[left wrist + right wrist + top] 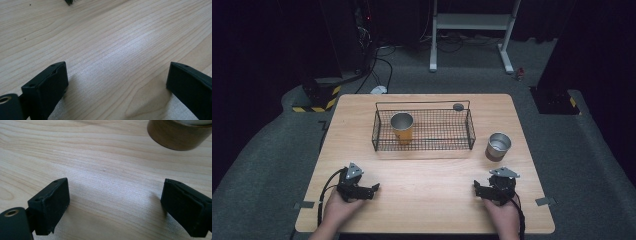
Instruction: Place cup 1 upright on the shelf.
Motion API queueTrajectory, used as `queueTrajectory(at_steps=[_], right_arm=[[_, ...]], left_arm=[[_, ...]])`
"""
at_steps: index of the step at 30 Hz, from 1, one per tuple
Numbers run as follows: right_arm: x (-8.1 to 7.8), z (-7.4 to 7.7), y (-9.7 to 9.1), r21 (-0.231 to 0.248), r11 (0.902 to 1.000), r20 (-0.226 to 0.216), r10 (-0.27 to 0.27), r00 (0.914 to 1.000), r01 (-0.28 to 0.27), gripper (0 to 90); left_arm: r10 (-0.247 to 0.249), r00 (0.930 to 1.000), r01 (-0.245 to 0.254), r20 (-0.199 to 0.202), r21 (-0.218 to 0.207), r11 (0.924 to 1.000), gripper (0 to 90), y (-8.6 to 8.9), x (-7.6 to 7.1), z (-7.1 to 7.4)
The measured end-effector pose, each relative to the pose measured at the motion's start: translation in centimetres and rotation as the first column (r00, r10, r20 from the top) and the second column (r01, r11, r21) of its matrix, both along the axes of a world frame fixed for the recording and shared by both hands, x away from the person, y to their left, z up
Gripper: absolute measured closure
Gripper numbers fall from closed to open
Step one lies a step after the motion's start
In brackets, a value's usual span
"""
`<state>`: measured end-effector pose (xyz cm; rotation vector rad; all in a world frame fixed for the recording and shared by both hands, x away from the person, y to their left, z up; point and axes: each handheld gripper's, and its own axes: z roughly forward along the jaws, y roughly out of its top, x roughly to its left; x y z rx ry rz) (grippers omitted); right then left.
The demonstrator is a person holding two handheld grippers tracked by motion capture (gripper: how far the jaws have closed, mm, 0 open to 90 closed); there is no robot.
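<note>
Left gripper (374, 190): it rests low on the near left part of the worktop (427, 200), held by the person's left hand (339, 207). The jaws point to the right and stand released, with bare wood between them.
Right gripper (476, 187): it sits on the near right part of the worktop, held by the right hand (503, 214). The jaws point to the left, spread apart, and nothing is between them.
Gap between grippers: the two grippers face each other, well apart, across bare wood.
Steel cup (498, 146): it stands upright on the worktop, beyond the right gripper and near it, just to the right of the basket. In the right gripper view its brown lower wall (178, 135) is at the top right, apart from the jaws.
Wire basket (470, 131): black, it lies at the middle of the worktop, farther away than both grippers.
Orange cup (402, 128): it stands upright inside the basket, in its left part, with its open mouth up.
Floor (272, 150): grey carpet around the worktop.
</note>
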<state>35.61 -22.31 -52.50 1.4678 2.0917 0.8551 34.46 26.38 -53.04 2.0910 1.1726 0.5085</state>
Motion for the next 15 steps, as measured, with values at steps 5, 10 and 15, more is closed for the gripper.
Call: queueTrajectory(at_steps=[5,10,15], right_arm=[[-0.3,0.4,-0.3,0.019,0.9997,0.023,-0.014,0.9996,0.013,8.8],[-0.5,1.0,-0.5,0.020,0.9997,0.052,-0.016,0.9985,0.015,9.1],[-0.6,1.2,-0.7,0.020,0.9997,0.053,-0.018,0.9984,0.017,8.9]], left_arm=[[0.015,0.9999,-0.015,-0.003,0.000,0.9999,3.6,0.0,-0.1,0.0],[0.016,0.9999,-0.016,-0.003,-0.001,0.9999,3.4,0.0,-0.1,0.0],[0.016,0.9999,-0.016,-0.004,-0.001,0.9999,3.4,0.0,-0.1,0.0]])
